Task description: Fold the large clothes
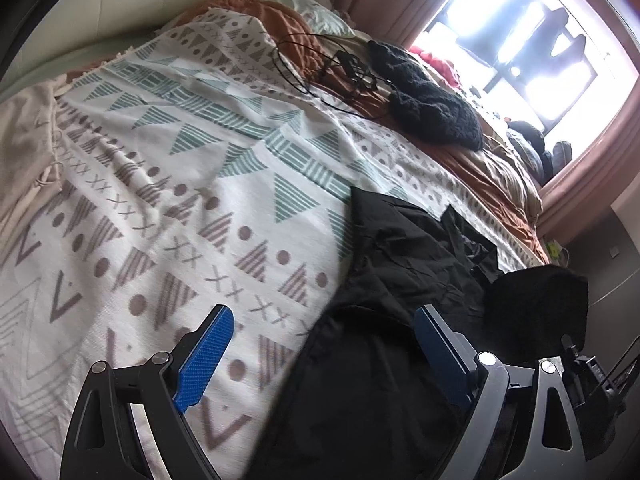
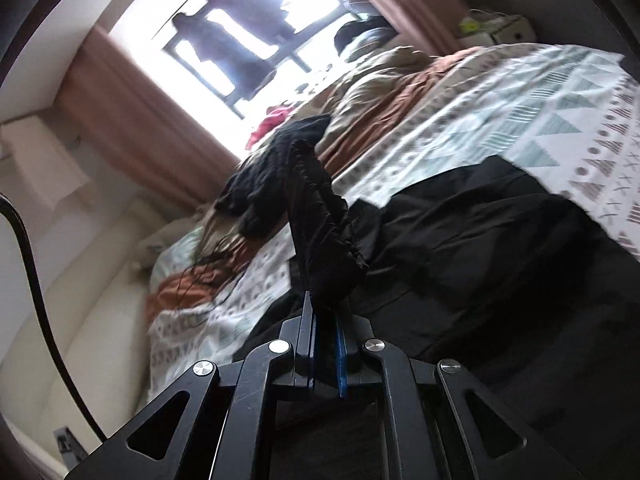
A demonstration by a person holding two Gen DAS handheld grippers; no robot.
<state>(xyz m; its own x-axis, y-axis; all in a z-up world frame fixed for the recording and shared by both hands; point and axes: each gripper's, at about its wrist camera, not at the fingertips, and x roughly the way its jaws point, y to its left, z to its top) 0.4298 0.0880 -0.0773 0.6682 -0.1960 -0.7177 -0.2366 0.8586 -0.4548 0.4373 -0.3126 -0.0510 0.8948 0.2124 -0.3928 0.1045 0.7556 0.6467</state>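
Note:
A large black garment (image 1: 400, 264) lies spread on a patterned white bedspread (image 1: 168, 184) near the bed's edge. My left gripper (image 1: 324, 316) is open and empty, hovering just above the garment's near end. In the right wrist view the same black garment (image 2: 500, 240) covers the bed at right. My right gripper (image 2: 325, 308) is shut on a stitched edge of the black garment (image 2: 320, 216) and holds that edge lifted above the bed.
A black knitted item (image 1: 432, 96) and thin black cords (image 1: 320, 68) lie on an orange sheet (image 1: 472, 160) further up the bed. A beige cloth (image 1: 24, 152) lies at the left. A bright window (image 2: 240, 32) with pink curtains (image 2: 132, 120) is behind the bed.

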